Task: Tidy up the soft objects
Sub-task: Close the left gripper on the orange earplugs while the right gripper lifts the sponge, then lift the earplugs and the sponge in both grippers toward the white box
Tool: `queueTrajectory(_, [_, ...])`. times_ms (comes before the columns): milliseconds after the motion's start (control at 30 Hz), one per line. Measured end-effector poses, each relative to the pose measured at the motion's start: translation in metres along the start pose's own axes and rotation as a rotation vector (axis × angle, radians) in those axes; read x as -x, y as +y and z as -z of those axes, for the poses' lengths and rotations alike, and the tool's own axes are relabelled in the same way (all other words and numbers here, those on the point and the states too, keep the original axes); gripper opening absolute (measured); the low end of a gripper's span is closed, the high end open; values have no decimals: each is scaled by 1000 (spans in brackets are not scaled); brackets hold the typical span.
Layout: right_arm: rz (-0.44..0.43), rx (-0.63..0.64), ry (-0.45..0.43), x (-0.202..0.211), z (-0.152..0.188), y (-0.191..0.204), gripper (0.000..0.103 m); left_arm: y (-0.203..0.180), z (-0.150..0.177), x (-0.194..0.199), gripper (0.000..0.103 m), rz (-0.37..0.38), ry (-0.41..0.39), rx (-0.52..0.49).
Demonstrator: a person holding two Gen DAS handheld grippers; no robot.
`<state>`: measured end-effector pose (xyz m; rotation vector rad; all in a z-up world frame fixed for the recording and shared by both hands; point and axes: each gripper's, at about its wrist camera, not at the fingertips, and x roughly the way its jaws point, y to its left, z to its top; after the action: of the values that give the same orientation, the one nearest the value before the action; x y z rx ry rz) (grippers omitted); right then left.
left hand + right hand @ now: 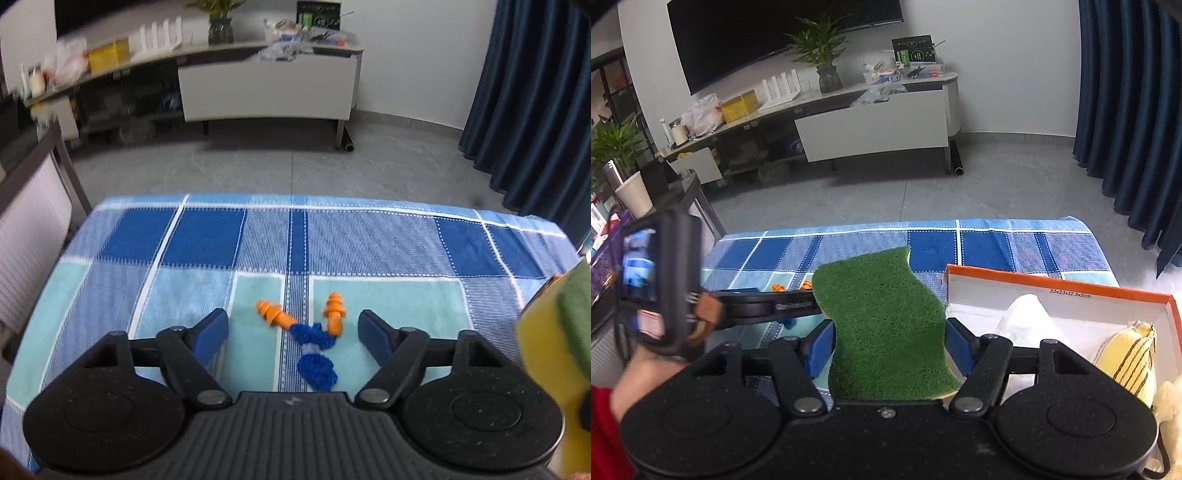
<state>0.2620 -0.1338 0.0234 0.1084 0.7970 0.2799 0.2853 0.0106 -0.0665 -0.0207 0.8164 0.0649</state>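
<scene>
A pair of orange earplugs joined by a bundled blue cord lies on the blue checked cloth. My left gripper is open, its jaws on either side of the earplugs just above the cloth. My right gripper is shut on a green-topped scouring sponge with a yellow underside, held above the table just left of an orange-rimmed white box. The sponge's edge also shows in the left wrist view. The earplugs are mostly hidden in the right wrist view.
The box holds a white cloth item, a yellow striped soft item and a cream fuzzy thing. The left gripper's body and holding hand are at left. Beyond the table is grey floor, a cluttered sideboard and a dark curtain.
</scene>
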Motion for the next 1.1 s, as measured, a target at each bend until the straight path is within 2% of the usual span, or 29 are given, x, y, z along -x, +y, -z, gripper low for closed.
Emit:
queueTrajectory(67, [0, 4, -6, 2, 1, 0, 78, -2, 3, 5, 44, 16, -36, -36])
queueTrajectory(133, [-3, -5, -9, 4, 2, -2, 78, -1, 3, 10, 20, 43, -32, -43])
queueTrajectory(167, [-6, -9, -12, 6, 2, -3, 78, 2, 3, 13, 16, 66, -31, -33])
queueTrajectory(400, [-19, -24, -27, 15, 2, -2, 78, 26, 15, 46, 14, 94, -42, 11])
queueTrajectory(633, [-42, -22, -46, 35, 6, 6, 78, 33, 24, 90, 14, 105, -83, 35])
queueTrajectory(1100, [-40, -10, -52, 84, 29, 22, 78, 17, 36, 153, 14, 114, -92, 37])
